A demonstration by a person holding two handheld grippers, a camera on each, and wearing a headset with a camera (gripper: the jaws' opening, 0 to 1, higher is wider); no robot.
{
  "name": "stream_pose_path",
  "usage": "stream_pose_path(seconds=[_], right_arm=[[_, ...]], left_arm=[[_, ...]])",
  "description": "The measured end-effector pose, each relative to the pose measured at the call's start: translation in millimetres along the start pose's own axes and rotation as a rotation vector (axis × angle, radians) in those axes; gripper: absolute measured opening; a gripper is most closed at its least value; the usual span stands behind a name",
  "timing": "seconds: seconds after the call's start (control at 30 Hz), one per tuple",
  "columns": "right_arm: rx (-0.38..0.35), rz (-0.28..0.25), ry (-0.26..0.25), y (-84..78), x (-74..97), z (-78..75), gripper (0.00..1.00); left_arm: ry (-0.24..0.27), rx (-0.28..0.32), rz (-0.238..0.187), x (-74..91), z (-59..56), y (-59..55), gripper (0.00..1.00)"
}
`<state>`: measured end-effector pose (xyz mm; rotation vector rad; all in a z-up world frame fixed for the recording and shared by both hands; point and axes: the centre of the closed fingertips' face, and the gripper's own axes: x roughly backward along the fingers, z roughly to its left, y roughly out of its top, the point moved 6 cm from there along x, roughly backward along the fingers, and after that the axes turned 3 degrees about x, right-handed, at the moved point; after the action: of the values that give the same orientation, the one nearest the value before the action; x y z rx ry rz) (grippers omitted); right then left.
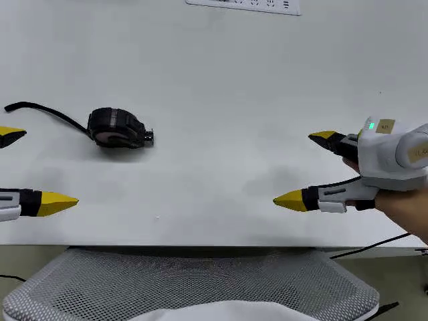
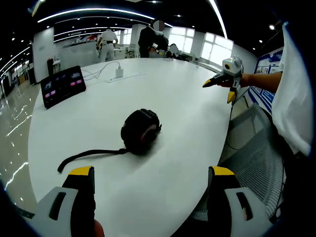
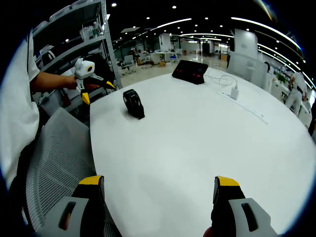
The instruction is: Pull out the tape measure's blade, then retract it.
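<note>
Tape measure (image 1: 118,128) (label unreadable) lies untouched near the gaping left gripper (image 1: 51,166).

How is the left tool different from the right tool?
The left tool sits close to the tape measure; the right tool is far across the table from it. In the head view the left tool is cut off by the picture's edge, while the right tool shows its white body and the hand holding it. Both have yellow tips, both are open, and both hold nothing.
</note>
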<state>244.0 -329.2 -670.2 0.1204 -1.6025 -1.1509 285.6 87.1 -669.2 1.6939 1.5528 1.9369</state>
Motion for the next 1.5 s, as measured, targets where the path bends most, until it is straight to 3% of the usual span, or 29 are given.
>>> stream_pose_path(seconds=[0.8,1.5], right_arm=[[0.052,0.009,0.05,13.4,-30.5,-7.1,0.91],[0.13,0.008,0.115,37.1,-65.6,-10.3,0.91]], left_arm=[[-0.061,-0.057,0.027,-27.9,7.1,14.3,0.91],[-0.107,-0.165,0.105,-56.6,20.8,27.4,0.88]])
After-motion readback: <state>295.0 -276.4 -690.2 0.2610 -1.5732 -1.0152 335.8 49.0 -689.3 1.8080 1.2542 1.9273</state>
